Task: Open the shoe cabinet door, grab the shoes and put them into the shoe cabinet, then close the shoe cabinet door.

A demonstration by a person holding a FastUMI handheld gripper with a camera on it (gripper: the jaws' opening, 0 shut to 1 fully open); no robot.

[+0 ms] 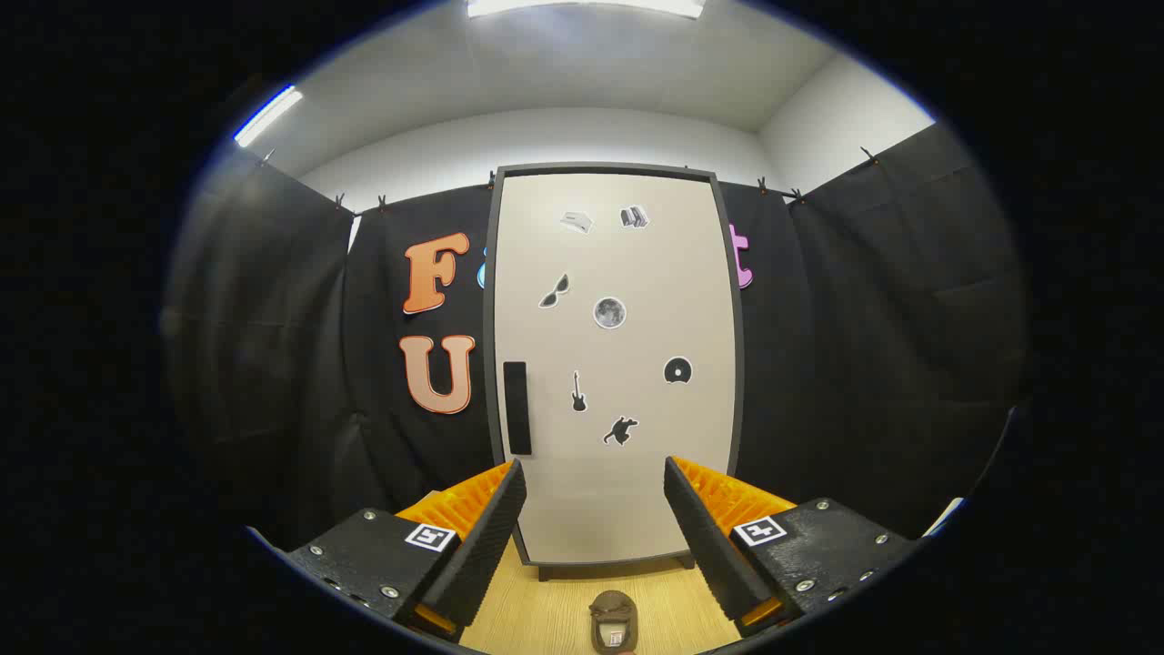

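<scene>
Tool (596, 509) sitting released, fingers spread wide, gripping nothing. Shoe cabinet (614, 364) standing at 12 o'clock beyond fingers, door shut (stickers scattered on it), dark handle (516, 408) at 11 o'clock. Shoe (614, 620) lying on wooden floor (546, 609) at 6 o'clock, between fingers, short of cabinet.
</scene>
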